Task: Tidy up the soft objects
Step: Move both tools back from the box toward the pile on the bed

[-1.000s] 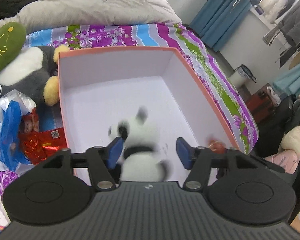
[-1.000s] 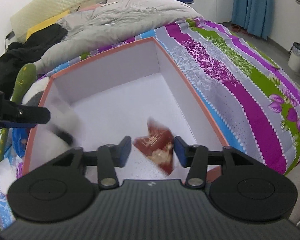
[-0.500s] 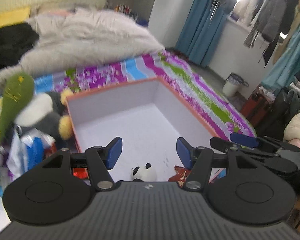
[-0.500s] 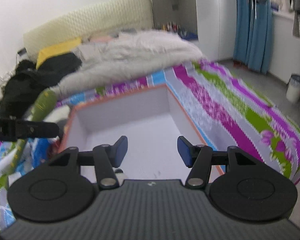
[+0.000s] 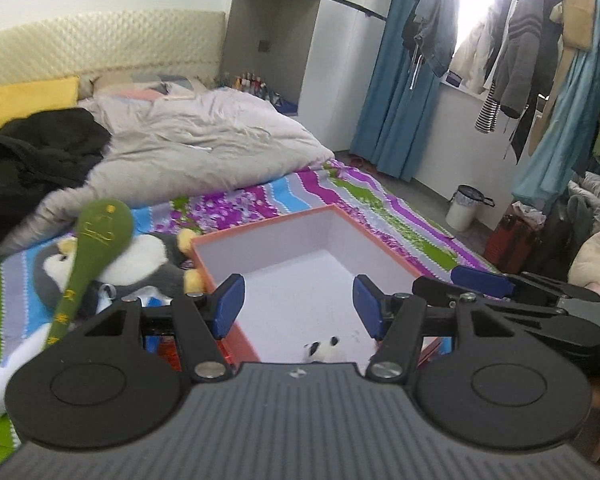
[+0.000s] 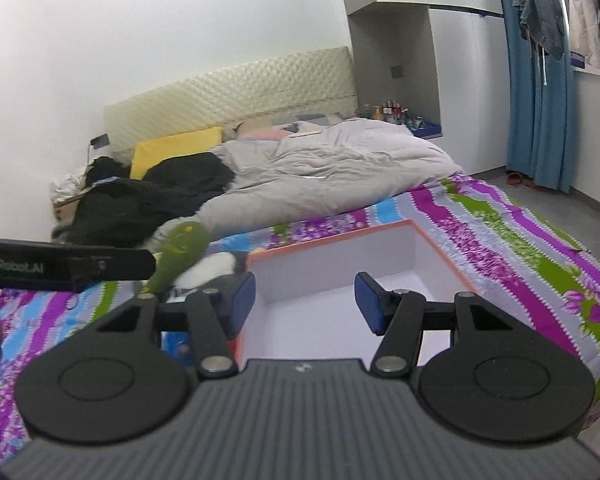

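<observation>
Both claws, left (image 5: 296, 308) and right (image 6: 306, 303), spread and empty; risk of snagging box (image 5: 262, 232) rim when fetching penguin (image 5: 140, 258).

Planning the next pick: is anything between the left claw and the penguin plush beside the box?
Yes. The green spoon-shaped plush lies across the penguin plush, covering its middle, and a blue-and-white bag sits in front of it. The left claw hangs open and empty above the box.
</observation>
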